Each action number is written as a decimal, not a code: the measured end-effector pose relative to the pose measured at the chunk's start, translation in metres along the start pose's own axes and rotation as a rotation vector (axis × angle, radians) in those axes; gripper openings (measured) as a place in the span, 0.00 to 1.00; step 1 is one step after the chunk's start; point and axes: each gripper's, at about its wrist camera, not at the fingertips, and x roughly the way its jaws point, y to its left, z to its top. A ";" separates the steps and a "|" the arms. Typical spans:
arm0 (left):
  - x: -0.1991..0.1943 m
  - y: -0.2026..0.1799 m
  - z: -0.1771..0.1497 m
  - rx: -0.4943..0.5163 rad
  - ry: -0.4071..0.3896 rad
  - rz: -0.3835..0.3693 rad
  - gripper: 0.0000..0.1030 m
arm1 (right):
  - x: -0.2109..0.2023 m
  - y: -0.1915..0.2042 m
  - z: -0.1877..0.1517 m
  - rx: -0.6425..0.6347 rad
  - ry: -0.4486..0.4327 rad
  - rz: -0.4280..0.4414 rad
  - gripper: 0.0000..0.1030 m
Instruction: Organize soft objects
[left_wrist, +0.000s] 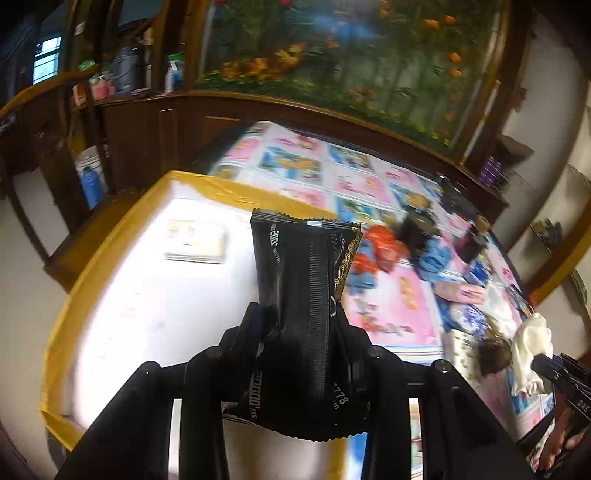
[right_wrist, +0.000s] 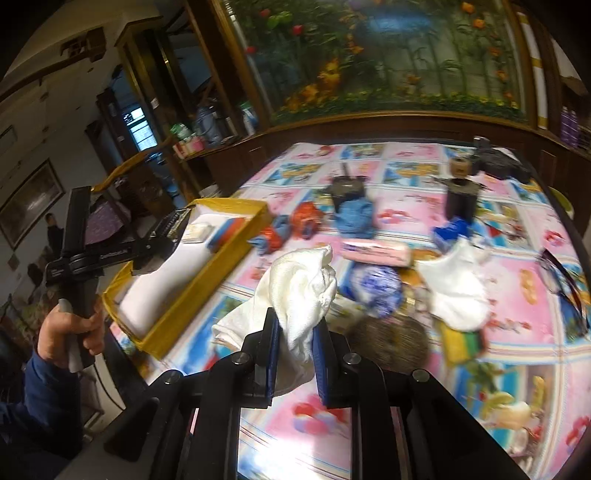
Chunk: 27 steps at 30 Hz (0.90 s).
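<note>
Left tongs (left_wrist: 295, 332) clamped on a black foil sachet (left_wrist: 303, 280), gripped about its lower half so the crimped top stands up above the pads; sachet held over the yellow-rimmed box (left_wrist: 110, 236), whose white floor already carries a small pale packet (left_wrist: 195, 242). Right tongs (right_wrist: 295, 339) clamped on a white cloth (right_wrist: 303, 284), bunched above the blue pads (right_wrist: 320, 354), with a tail hanging below; cloth is lifted off the tabletop (right_wrist: 517, 332) (patterned pink and blue cover), not yet over the box (right_wrist: 207, 295).

Remaining soft items still out on the cover: a second white cloth (right_wrist: 458, 288), a blue cloth (right_wrist: 352, 218), a pink pack (right_wrist: 376, 253), a blue-and-white patterned bundle (right_wrist: 376, 291), red and blue wrappers (right_wrist: 291, 225); judged early to mid task.

Step in hand, as I read it: deposit both held items in the box. Notes for doing it well: bring the sachet low over bare white floor, clear of the packet, before parting the tongs, since a stiff foil pack dropped from height may bounce or land on edge; keep the left hand (right_wrist: 70, 328) and its tool to the box's far side so the right can enter without collision; carry the cloth well past the near rim so the trailing tail does not drape over the edge; release the cloth only once its bulk rests inside; watch for fabric snagging on the pads when they part.
</note>
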 end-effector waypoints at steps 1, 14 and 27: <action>-0.001 0.010 0.003 -0.009 0.001 0.013 0.35 | 0.006 0.009 0.005 -0.009 0.003 0.013 0.17; 0.031 0.087 0.017 -0.066 0.069 0.138 0.35 | 0.131 0.122 0.058 -0.091 0.096 0.132 0.18; 0.046 0.095 0.020 -0.040 0.093 0.189 0.35 | 0.245 0.160 0.077 -0.106 0.224 0.116 0.18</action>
